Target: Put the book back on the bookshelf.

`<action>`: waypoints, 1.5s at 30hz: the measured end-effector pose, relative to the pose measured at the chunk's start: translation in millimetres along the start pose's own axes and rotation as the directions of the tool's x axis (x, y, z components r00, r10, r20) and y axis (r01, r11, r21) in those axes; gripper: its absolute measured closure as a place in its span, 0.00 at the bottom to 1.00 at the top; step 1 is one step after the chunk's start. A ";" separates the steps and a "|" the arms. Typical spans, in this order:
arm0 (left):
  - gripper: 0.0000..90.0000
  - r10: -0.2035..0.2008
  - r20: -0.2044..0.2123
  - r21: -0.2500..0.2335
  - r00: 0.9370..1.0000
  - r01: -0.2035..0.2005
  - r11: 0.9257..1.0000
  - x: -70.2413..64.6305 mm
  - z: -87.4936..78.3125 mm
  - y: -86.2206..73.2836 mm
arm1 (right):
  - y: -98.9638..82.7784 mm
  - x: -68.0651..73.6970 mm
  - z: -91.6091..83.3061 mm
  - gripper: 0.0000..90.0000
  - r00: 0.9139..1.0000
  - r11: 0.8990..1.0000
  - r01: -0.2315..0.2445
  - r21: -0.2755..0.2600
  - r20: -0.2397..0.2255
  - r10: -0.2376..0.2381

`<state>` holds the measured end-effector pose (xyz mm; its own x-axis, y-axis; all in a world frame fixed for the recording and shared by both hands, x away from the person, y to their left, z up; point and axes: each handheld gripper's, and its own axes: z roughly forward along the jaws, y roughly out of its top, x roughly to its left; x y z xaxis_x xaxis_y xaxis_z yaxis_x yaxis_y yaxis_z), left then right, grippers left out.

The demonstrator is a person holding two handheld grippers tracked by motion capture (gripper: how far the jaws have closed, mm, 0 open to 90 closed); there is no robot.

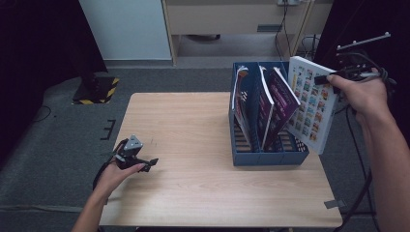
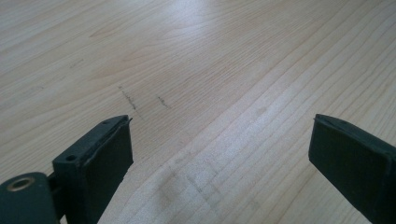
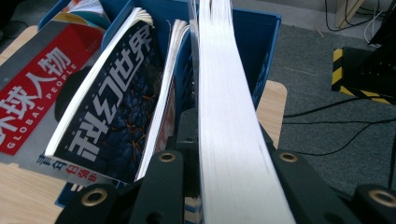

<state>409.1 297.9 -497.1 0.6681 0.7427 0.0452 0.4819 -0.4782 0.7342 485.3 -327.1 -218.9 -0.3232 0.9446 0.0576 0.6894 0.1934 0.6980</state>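
Observation:
My right gripper [image 1: 323,78] is shut on a thick white book [image 1: 312,104] whose cover carries a grid of small pictures. I hold it tilted above the right end of the blue file rack [image 1: 269,155]. In the right gripper view the book's white page edge [image 3: 224,116] runs up between my two black jaws. The rack holds a dark purple magazine [image 1: 280,99], whose cover [image 3: 112,116] shows again in the right gripper view, and a red and white one [image 3: 32,84] at the left. My left gripper [image 1: 150,163] rests low on the table's front left, open, with bare wood between its pads [image 2: 109,158].
The wooden table [image 1: 183,125] stands on grey carpet. A black and yellow striped base [image 1: 96,89] sits on the floor at the back left, cables trail at the right, and pale cabinets stand behind.

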 end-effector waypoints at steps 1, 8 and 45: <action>0.07 -0.001 0.000 0.000 1.000 0.001 1.000 0.1 0.1 0.0 | 0.3 0.5 0.8 0.82 1.000 1.000 -0.002 0.000 0.003 0.002; 0.07 0.006 0.004 0.006 1.000 -0.006 1.000 -1.0 1.4 -0.1 | 0.1 0.3 8.1 0.82 1.000 1.000 -0.015 -0.012 0.013 0.015; 0.07 0.008 0.004 0.009 1.000 -0.008 1.000 -1.7 1.7 -0.2 | -8.5 6.8 37.5 0.82 1.000 0.997 -0.013 -0.071 0.001 0.013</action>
<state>408.9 296.0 -498.4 0.6744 0.7368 0.0487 0.4812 -0.4886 0.7278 501.5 -312.4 -251.2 -0.3136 0.9472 0.0665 0.6460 0.1615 0.7461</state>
